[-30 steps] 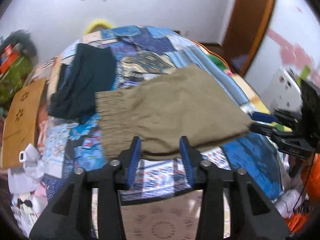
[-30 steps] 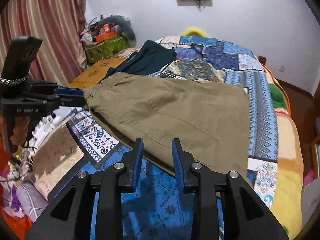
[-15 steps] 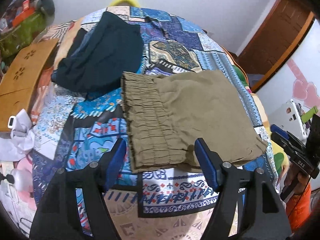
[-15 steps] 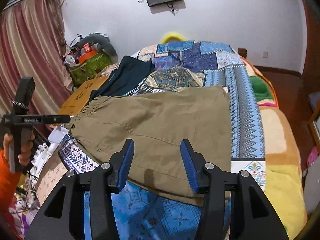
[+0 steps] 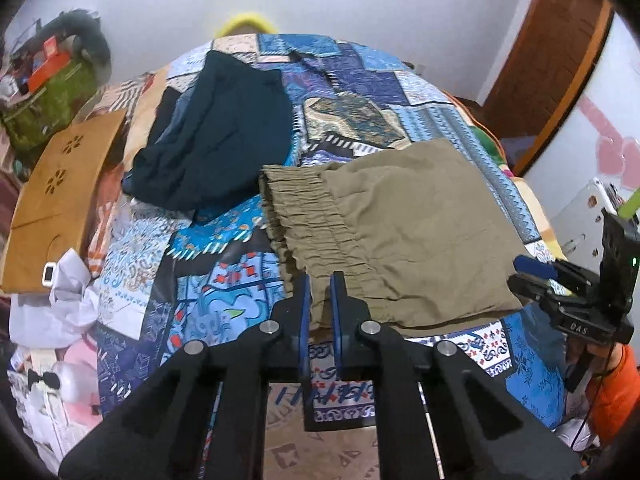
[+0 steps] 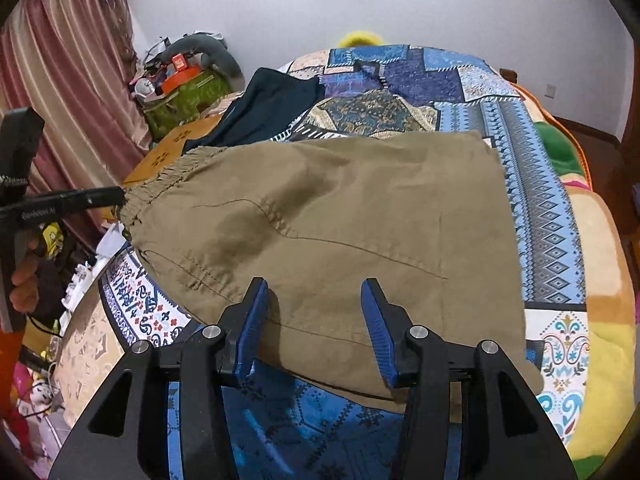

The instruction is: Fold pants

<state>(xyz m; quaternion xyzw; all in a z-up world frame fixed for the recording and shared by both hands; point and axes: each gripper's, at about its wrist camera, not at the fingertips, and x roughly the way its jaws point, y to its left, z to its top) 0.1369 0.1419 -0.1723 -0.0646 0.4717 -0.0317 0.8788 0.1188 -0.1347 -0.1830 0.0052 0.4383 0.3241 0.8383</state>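
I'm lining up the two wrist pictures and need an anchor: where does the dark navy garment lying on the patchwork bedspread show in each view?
Left wrist view: the dark navy garment lies upper left of centre, left of the olive-green pants.
Right wrist view: the dark navy garment shows upper centre-left, beyond the olive-green pants' elastic waistband.
Shared landmark: the yellow object at the bed's far end, against the white wall.

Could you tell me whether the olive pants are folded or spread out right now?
Folded: the olive pants lie as one compact rectangle on the bed, with another layer edge beneath.
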